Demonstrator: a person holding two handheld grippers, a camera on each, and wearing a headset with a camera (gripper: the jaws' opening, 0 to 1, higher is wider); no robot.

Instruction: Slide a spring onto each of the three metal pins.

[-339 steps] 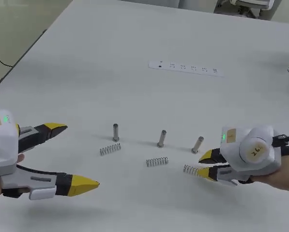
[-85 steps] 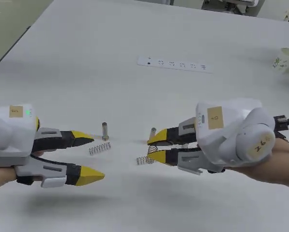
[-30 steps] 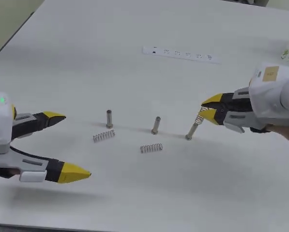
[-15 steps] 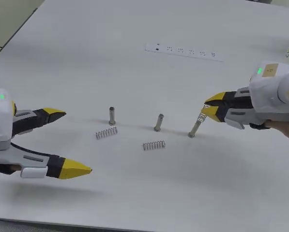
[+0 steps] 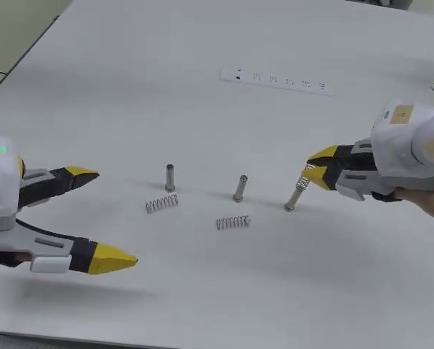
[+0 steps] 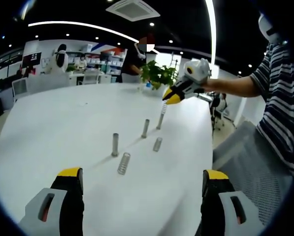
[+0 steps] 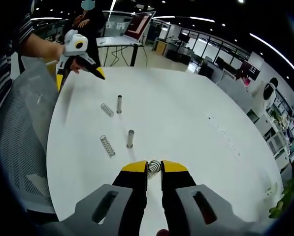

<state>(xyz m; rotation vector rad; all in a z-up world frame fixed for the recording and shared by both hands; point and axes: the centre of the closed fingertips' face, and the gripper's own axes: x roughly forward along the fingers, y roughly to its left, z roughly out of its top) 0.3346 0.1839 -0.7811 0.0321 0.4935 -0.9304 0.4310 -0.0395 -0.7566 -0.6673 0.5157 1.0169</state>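
Head view has the right gripper nearly closed, its yellow tips pinching one spring at the top end of the rightmost pin, which leans toward the gripper. Whether the coil is already over that pin's tip cannot be made out. Right gripper view shows the same narrow gap, with the spring's end as a small ring between the jaws and the rightmost pin hidden beneath them. The left gripper hovers well apart over the near left of the table, jaws spread wide, holding and touching nothing. Pins number three: the left pin and the middle pin stand upright, and the rightmost one tilts. Springs also number three: the held one, a loose spring lying flat just in front of the left pin, and a second loose spring lying in front of the middle pin. A white power strip lies farther back, its sockets too small to count.
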